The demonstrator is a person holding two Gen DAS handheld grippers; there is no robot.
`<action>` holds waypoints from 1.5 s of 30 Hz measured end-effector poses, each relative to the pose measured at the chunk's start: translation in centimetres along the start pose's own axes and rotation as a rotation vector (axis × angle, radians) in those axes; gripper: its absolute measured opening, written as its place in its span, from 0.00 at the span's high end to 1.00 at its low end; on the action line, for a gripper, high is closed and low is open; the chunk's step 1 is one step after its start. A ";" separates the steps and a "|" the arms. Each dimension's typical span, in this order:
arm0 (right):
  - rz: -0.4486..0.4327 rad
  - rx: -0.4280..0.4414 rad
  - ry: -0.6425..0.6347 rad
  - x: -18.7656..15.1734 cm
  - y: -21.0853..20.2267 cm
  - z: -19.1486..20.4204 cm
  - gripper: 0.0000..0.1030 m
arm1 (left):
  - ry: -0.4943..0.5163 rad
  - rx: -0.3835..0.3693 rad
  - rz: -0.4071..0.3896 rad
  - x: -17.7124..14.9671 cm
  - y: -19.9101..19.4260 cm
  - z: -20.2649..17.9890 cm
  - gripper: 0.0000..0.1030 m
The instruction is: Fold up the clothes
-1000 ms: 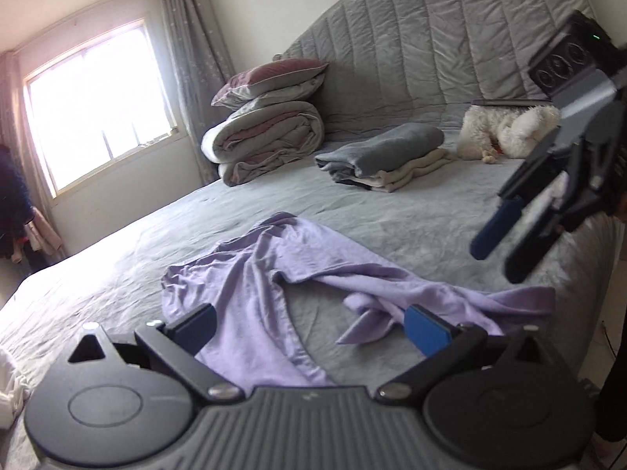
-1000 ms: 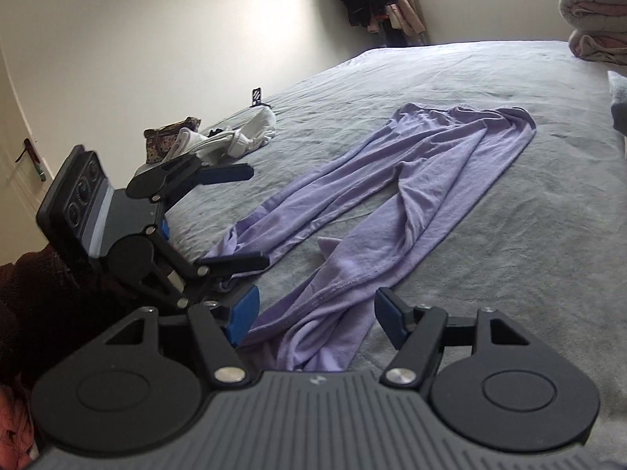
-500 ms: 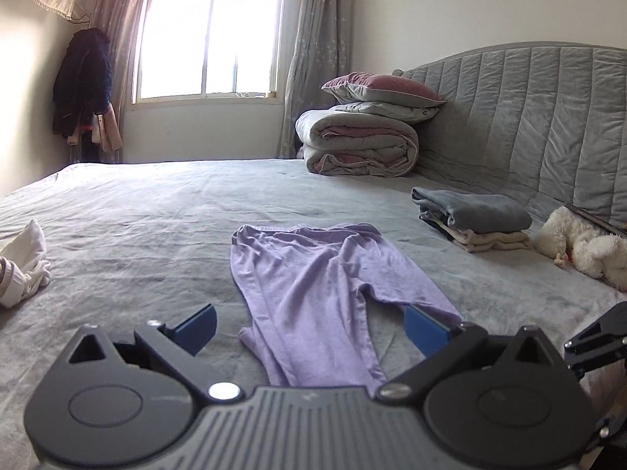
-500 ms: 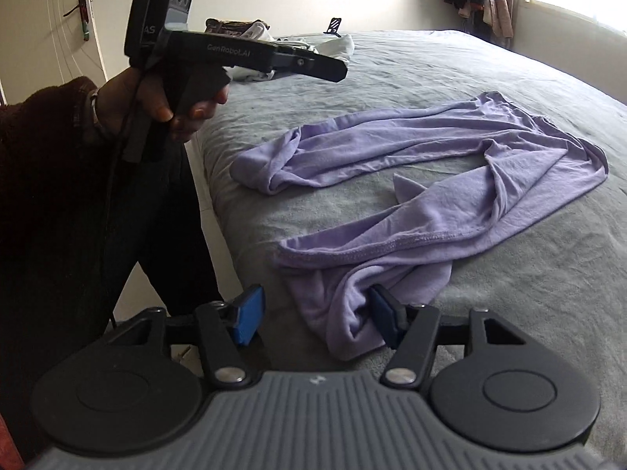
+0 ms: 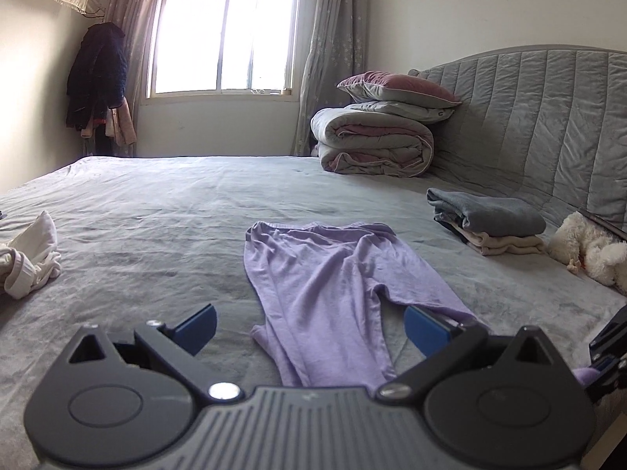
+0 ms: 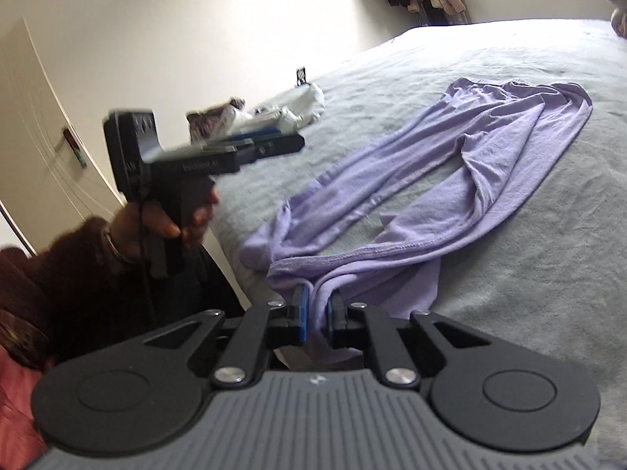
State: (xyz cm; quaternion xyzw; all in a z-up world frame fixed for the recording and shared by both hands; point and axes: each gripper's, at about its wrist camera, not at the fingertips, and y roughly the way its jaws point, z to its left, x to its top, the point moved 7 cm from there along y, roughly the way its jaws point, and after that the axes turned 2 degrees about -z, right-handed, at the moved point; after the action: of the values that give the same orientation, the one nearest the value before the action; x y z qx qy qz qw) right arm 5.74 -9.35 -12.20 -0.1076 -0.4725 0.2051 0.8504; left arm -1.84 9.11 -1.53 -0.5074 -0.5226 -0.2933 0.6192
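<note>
The lilac trousers (image 5: 333,286) lie spread on the grey bed (image 5: 156,203), waistband toward the window, both legs running back toward the bed's near edge where I stand. The cloth looks thin, soft and light; I judge it will drape and slide rather than hold any shape, so a pinch has to catch the hem or a seam, not loose middle fabric. The leg ends are the natural places to take hold, one per tool, so that the legs can be laid together.

My right gripper (image 6: 316,315) is pressed nearly together on the bunched end of one trouser leg at the bed's near edge, the lilac cloth caught between its blue pads (image 6: 301,313). My left gripper (image 5: 309,329) is spread wide and holds nothing; it hangs above the other leg, whose end lies crumpled on the bed just to the left of the pinched one. That hem seems the next grip.
</note>
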 end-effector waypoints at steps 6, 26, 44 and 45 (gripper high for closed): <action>-0.279 0.294 0.260 3.3 -4.2 -0.4 0.82 | -0.039 0.000 -0.001 0.1 -0.1 0.4 0.01; -0.272 -0.386 0.199 3.4 -2.9 -7.0 0.49 | -0.020 -0.029 0.036 -0.5 0.5 -0.7 0.01; 0.126 -0.229 -0.109 -2.1 1.6 -2.1 0.47 | -0.079 0.030 0.030 -0.2 0.4 1.0 0.01; 0.129 -0.213 -0.124 -2.3 1.8 -1.7 0.47 | -0.079 0.032 0.031 -0.2 0.4 1.0 0.01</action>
State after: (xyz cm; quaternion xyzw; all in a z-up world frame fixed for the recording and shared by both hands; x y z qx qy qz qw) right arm 5.69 -8.73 -15.54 -0.2144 -0.5353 0.2142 0.7884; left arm -1.86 10.18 -1.88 -0.5166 -0.5433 -0.2553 0.6105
